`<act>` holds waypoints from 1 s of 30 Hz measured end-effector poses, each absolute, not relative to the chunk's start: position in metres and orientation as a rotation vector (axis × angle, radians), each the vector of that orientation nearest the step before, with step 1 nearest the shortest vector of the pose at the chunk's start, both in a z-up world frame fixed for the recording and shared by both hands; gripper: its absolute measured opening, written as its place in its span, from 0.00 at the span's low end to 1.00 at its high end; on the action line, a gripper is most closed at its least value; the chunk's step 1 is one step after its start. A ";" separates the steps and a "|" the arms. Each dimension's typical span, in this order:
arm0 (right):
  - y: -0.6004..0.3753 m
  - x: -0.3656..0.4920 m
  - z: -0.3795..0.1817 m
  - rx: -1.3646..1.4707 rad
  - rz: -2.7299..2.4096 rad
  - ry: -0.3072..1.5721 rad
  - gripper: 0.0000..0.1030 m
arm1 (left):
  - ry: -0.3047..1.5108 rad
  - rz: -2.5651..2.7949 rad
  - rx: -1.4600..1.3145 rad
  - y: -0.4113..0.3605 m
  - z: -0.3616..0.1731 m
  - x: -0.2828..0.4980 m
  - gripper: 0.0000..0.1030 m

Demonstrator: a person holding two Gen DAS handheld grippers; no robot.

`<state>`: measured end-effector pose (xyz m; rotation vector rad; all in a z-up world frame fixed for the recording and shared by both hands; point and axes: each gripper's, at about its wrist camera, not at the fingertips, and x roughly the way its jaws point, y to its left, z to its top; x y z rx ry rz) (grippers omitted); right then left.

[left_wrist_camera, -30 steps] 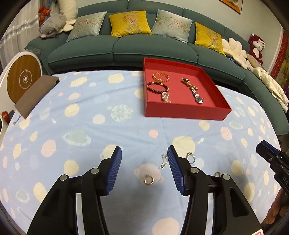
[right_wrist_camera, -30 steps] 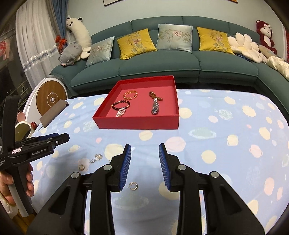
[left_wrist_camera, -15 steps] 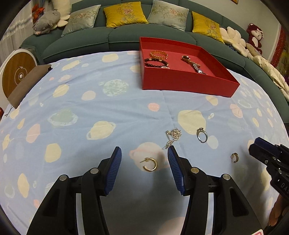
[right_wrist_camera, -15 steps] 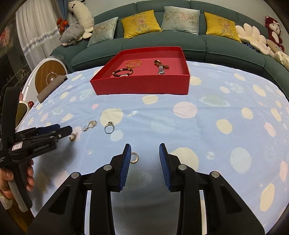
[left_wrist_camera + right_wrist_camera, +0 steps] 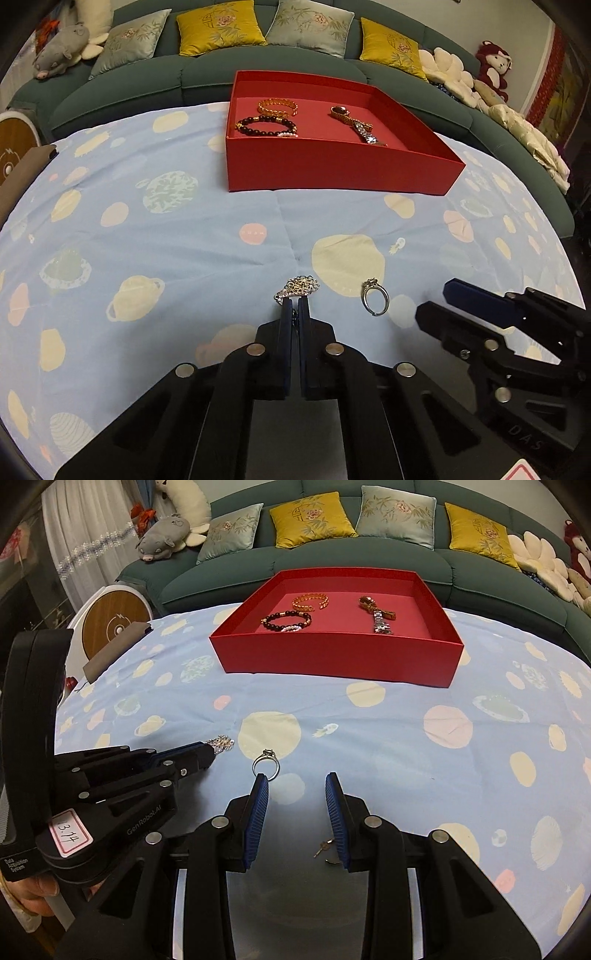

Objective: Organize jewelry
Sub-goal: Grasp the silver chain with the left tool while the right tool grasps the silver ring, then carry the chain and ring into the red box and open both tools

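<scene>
1. The left hand-held gripper is clenched tight, blue pads practically touching. There's something thin and dark pinched in the slit, but I honestly can't tell what it is. Its tips sit right at the near edge of a small gold filigree piece lying on the surface, which has a light blue cloth with planets and pastel dots.
2. The right hand-held gripper is released, jaws parted with nothing between the pads. A little gold earring lies on the cloth down low between its fingers, close to the right one, not gripped.
3. A silver ring with a stone lies just past the tip of the right gripper's left finger, between the two grippers.
4. The red tray sits further back on the surface, well apart from both grippers. Inside: a gold bracelet, a dark beaded bracelet with a small pearly bit against it, and a watch laid out to the right of them.
5. A green sofa with yellow and grey cushions runs behind everything.
</scene>
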<state>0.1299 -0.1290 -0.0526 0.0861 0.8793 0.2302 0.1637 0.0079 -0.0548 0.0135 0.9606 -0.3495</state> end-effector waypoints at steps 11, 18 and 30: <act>-0.106 0.151 -0.066 0.059 0.252 0.904 0.30 | 0.905 -0.334 -0.058 0.038 -0.023 0.160 0.01; -0.089 0.159 -0.071 -0.009 0.240 0.891 0.25 | 0.901 -0.320 -0.063 0.050 -0.019 0.161 0.01; -0.089 0.164 -0.058 0.019 0.225 0.856 0.19 | 0.894 -0.324 -0.095 0.054 -0.009 0.167 0.01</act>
